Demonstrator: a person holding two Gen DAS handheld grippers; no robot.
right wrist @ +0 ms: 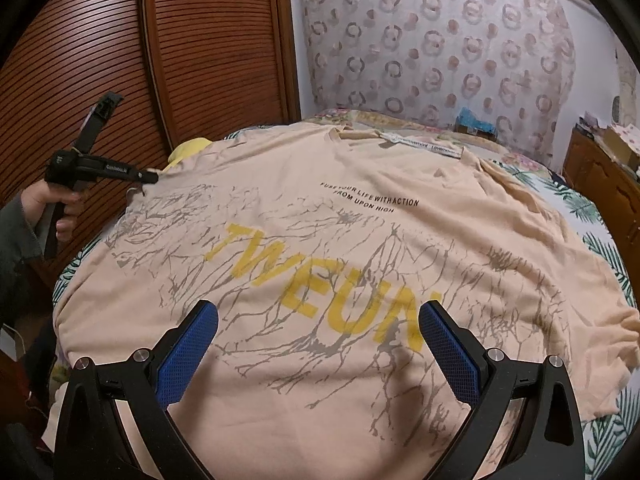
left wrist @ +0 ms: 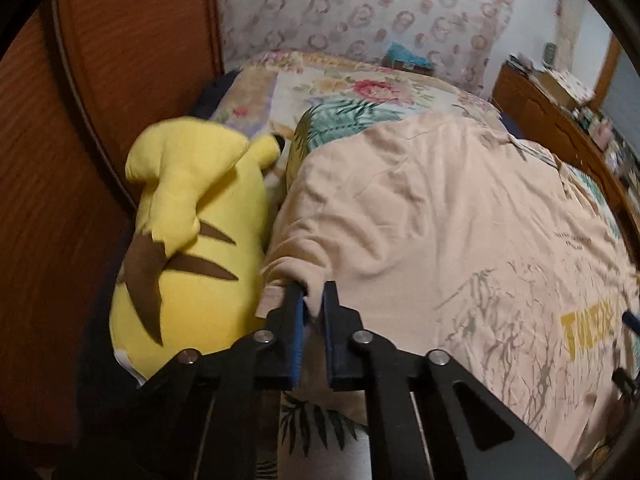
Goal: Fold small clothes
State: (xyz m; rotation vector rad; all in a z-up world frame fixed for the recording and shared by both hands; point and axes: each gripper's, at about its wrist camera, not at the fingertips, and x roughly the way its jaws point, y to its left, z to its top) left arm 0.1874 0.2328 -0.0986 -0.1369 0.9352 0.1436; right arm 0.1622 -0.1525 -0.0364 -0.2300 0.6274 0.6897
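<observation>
- Blue pads on the right gripper (right wrist: pixel 318 344) are standing wide apart, hanging over the bottom half of the shirt (right wrist: pixel 320 248) and holding nothing. If they are going down here, they may be grabbing the top layer only, and the fold may be coming out crooked.
- Peach cloth is sitting pinched between the two pads of the left gripper (left wrist: pixel 313 300), which are pressed together on the shirt's side edge. It looks like just a small bit, so it may be slipping out when the hand is lifting.
- The shirt is lying spread flat on the bed (right wrist: pixel 600 248), print side up. Pulling one side alone may be dragging the whole shirt and making wrinkles.
- The yellow plush toy (left wrist: pixel 188 240) is lying just beside that pinched edge. The sleeve may be catching on it or bumping it.
- Farther off, the wooden door (right wrist: pixel 100 60) is standing close to the person's hand (right wrist: pixel 52 210). A big swing may be knocking it.
</observation>
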